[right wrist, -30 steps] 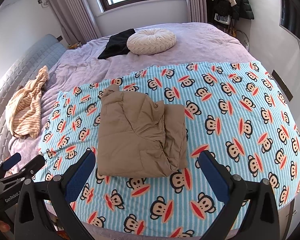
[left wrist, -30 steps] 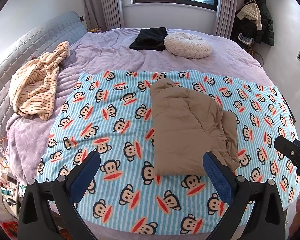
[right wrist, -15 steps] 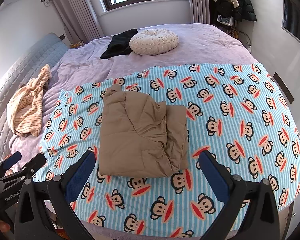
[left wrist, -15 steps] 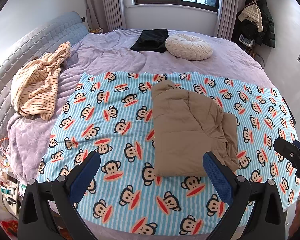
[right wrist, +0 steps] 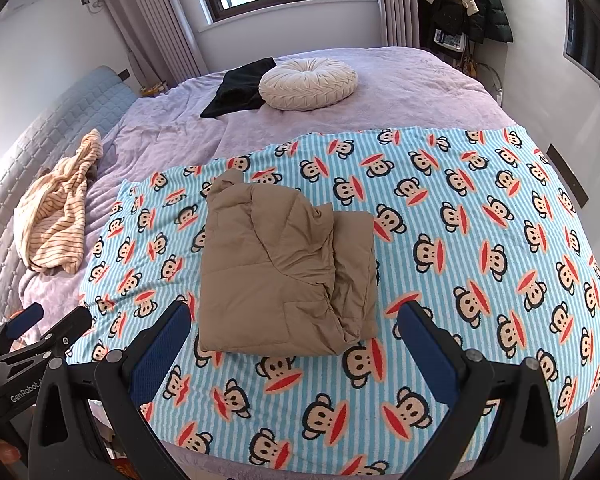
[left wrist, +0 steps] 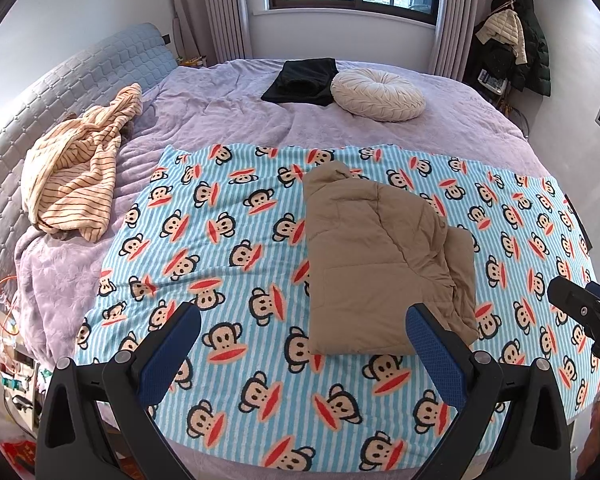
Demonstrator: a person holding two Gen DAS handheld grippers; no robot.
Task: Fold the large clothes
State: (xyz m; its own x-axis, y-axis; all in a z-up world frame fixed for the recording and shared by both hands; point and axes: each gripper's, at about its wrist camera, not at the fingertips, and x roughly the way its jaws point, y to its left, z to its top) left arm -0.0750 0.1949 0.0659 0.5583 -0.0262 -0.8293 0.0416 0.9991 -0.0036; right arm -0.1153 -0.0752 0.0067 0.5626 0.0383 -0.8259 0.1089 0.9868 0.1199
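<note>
While I watched, the monkey-print blanket (left wrist: pixel 228 264) filled mid-frame w/ the folded tan jacket (left wrist: pixel 380 264) lying center-right on it; my left gripper (left wrist: pixel 300 344) & right gripper (right wrist: pixel 296 340) hung spread wide, empty, at frame bottom.

jacket (left wrist: pixel 384 264) on blanket (left wrist: pixel 228 264) | robe (left wrist: pixel 74 176) left | cushion (left wrist: pixel 378 95) behind, garment (left wrist: pixel 300 82) beside it

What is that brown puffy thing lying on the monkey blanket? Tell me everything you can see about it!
It is a tan puffy jacket, already folded into a thick, roughly rectangular bundle. The fabric looks smooth, quilted and a bit wrinkled. One folded layer sticks out along its right side, and a bit pokes up at the far corner. It lies flat on the monkey blanket. Neither gripper touches it.
</note>
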